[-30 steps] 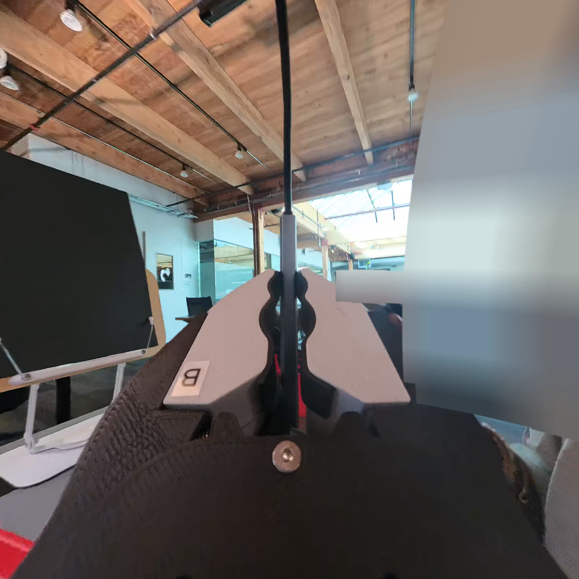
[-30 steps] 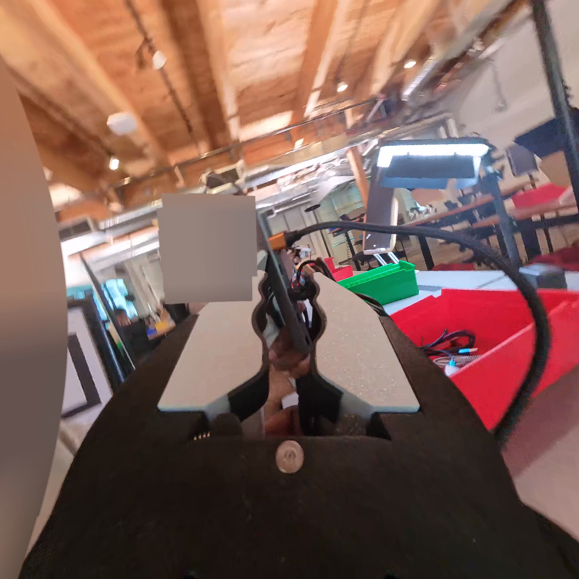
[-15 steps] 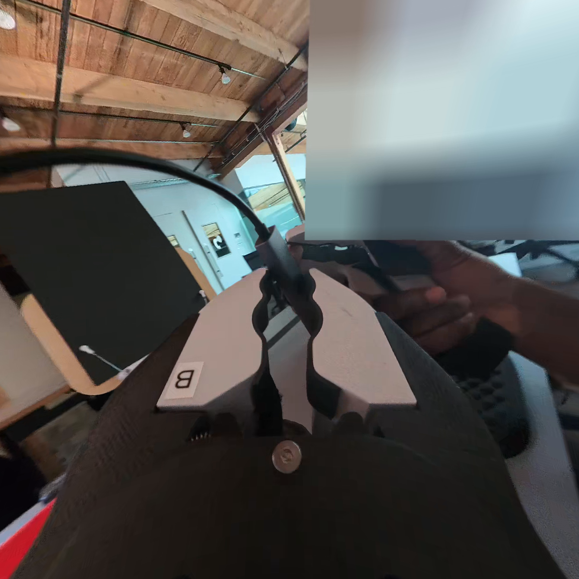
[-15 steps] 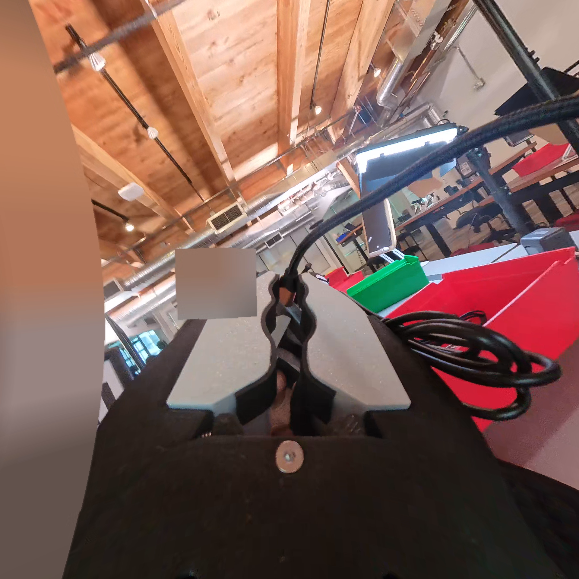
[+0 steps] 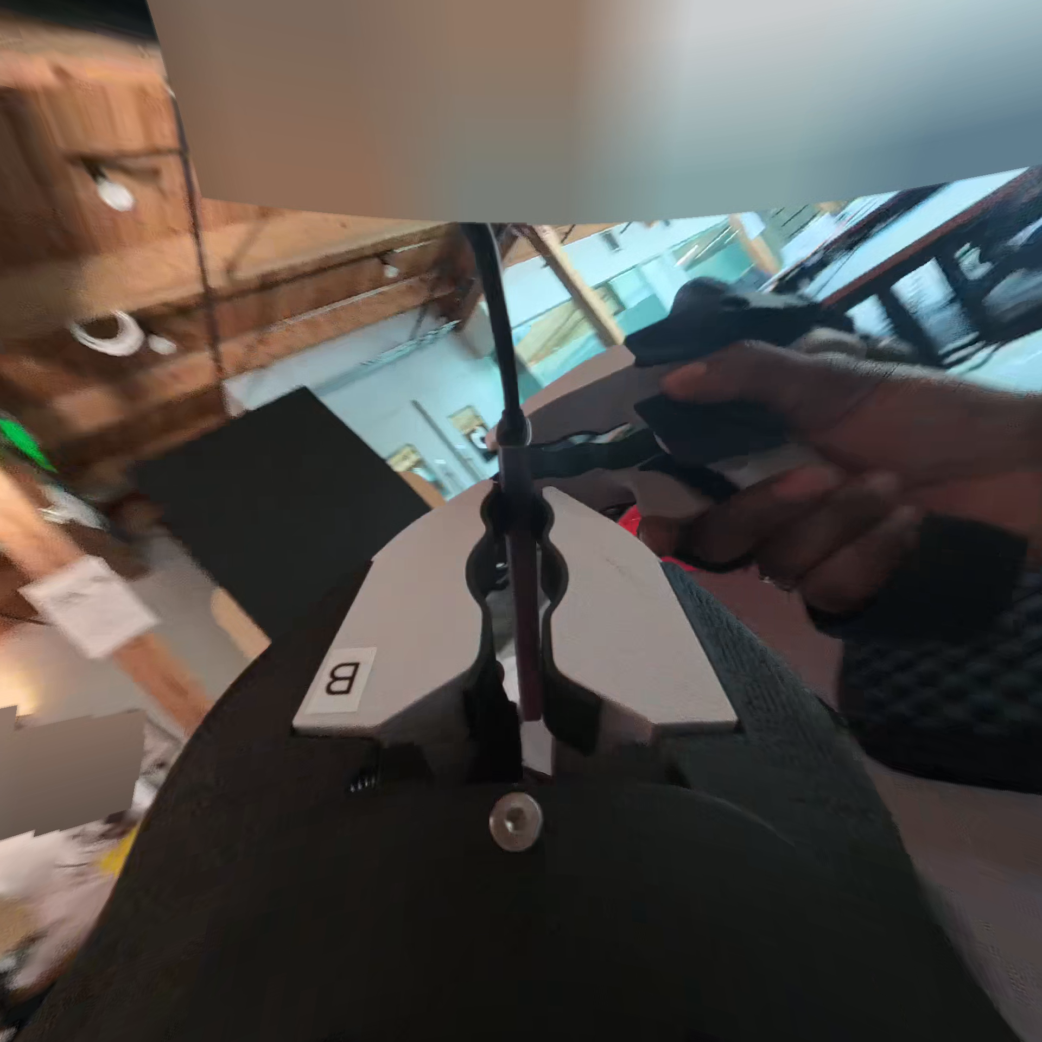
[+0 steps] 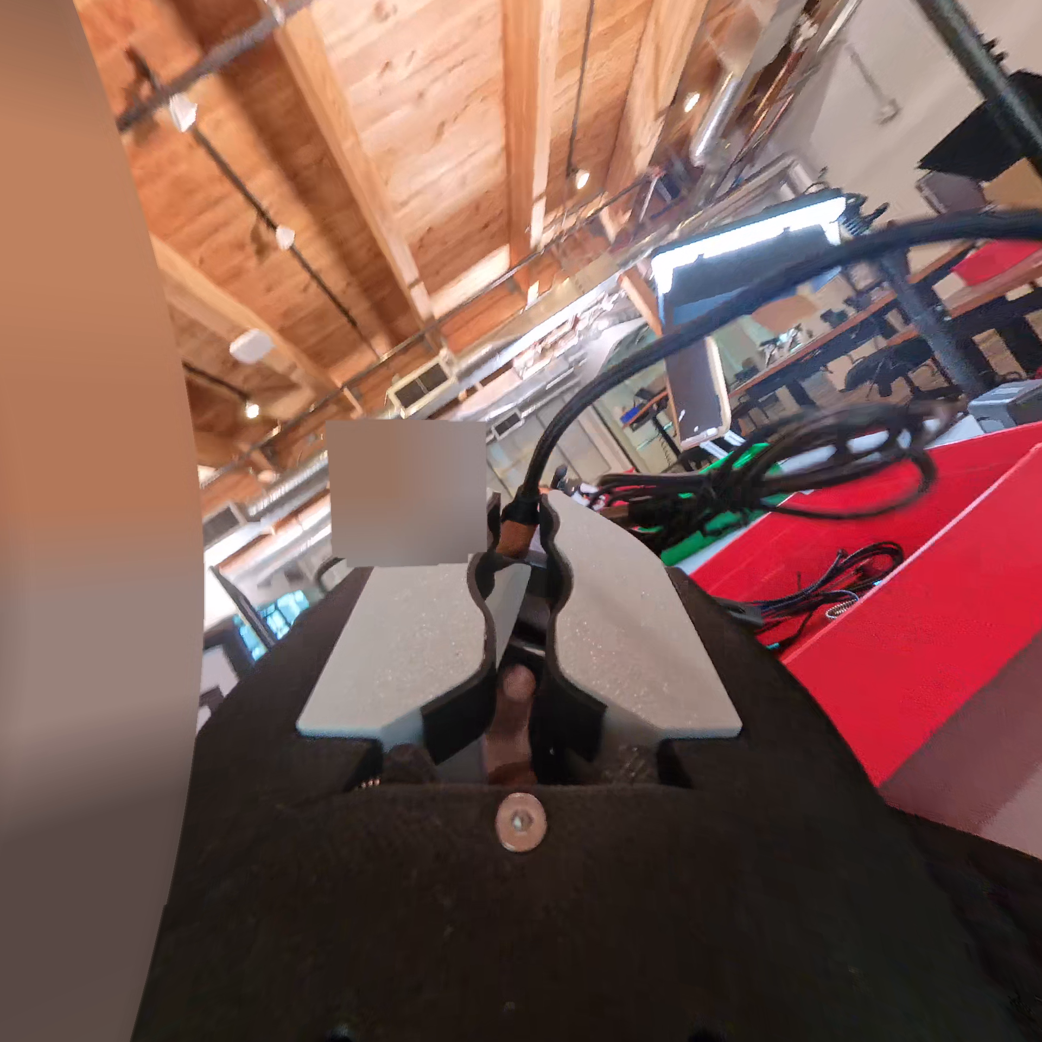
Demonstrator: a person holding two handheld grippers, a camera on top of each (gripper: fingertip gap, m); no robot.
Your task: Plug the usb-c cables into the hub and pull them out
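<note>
A white tabletop (image 6: 705,558) is seen in the right wrist view only as a narrow strip beyond the fingers; its nearer part, at lower right, is blurred. Directly on it a red bin (image 6: 913,620) is set at right, with thin dark wires lying inside, and a green bin (image 6: 727,535) is placed just behind it. A grey box (image 6: 1009,403) is seen beyond the red bin's far rim.
</note>
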